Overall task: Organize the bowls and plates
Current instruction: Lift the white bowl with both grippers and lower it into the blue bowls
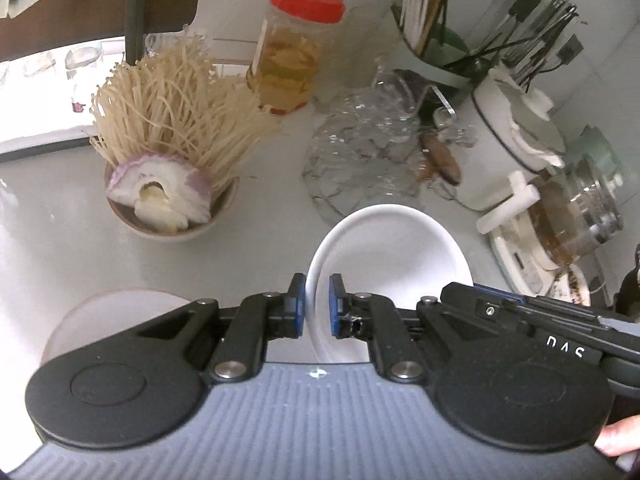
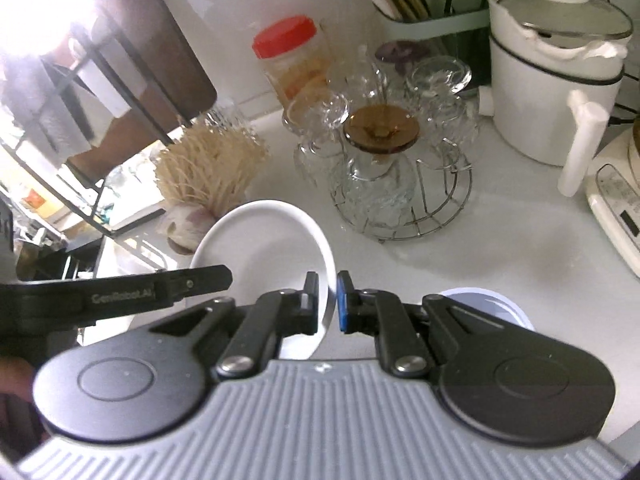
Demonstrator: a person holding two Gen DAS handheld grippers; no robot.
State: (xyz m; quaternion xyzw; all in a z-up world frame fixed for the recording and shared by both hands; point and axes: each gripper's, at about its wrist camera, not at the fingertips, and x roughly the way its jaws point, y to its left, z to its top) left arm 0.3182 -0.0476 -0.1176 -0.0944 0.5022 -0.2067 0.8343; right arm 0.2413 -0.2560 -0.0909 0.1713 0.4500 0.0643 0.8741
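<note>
A white counter (image 1: pixel 56 216) fills both views and carries everything else. At its back right, a white electric pot (image 2: pixel 552 72) with a glass lid is seen, its handle pointing forward. Just beside it, a wire rack (image 2: pixel 396 184) holds upturned glasses around a carafe with a brown lid. A utensil caddy (image 1: pixel 432 52) with chopsticks is set behind the rack. A jar (image 1: pixel 292 48) with a red cap is placed left of the rack, near the wall. Further left, a small bowl (image 1: pixel 168 216) is loaded with enoki mushrooms and a cut onion.

A white plate (image 1: pixel 392 248) is held tilted above the counter, its rim gripped on opposite sides by both grippers. The left gripper (image 1: pixel 317 306) is pinched on the plate's near edge, which passes between its blue pads. The right gripper (image 2: pixel 328 300) is likewise clamped on the rim, seen edge-on between its jaws. In the right view the left gripper's black arm is seen reaching to the plate from the left.

A second white plate (image 1: pixel 100 320) lies flat on the counter at lower left of the left view, partly hidden by the gripper body. A pale blue dish (image 2: pixel 488 304) is seen on the counter just behind the right gripper. A fingertip (image 1: pixel 620 436) shows at the left view's lower right edge.
</note>
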